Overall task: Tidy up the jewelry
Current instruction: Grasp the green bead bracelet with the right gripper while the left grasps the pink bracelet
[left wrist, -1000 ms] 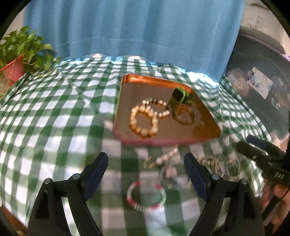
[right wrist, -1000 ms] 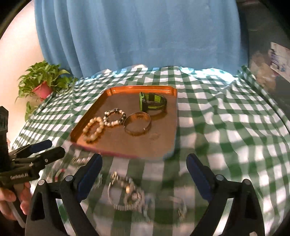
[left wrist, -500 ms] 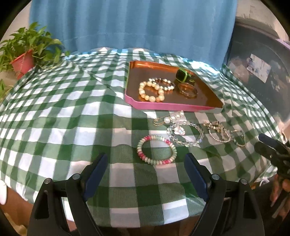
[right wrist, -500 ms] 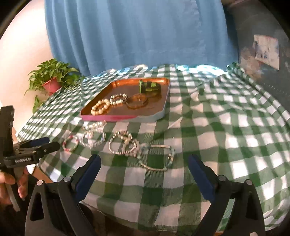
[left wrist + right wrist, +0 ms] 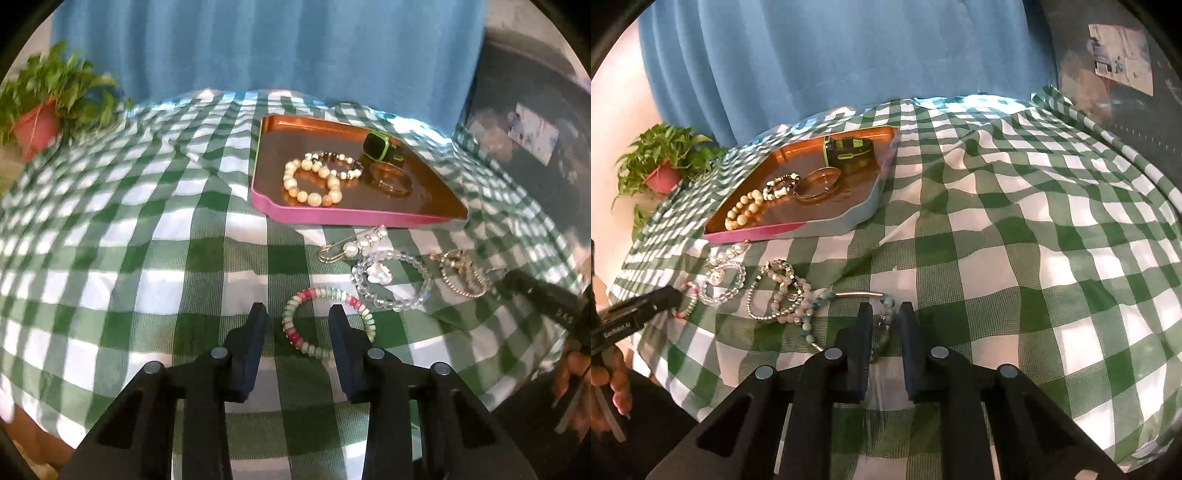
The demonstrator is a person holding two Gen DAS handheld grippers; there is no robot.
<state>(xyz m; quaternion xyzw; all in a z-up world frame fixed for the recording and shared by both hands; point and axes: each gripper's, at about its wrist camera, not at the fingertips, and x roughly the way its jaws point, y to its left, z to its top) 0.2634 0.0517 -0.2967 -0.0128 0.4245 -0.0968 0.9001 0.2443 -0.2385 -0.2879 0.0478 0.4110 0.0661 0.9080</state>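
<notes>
A copper tray with a pink front rim holds a pearl bracelet, a green watch and a bangle. In front of it on the checked cloth lie a pink-green bead bracelet, a clear bead bracelet, a pearl pin and silver chains. My left gripper is closing, its fingers astride the pink-green bracelet's left arc with gaps on both sides. My right gripper is closing tightly onto the strand of a blue-green bracelet with a silver bar.
A potted plant stands at the table's far left corner. A blue curtain hangs behind. The cloth falls over the table's near edge just under both grippers. Wide checked cloth stretches to the right of the tray.
Both grippers have sunk toward the cloth and drawn nearer to the loose bracelets. Both pairs of jaws have narrowed from wide apart, each now around a bracelet.
</notes>
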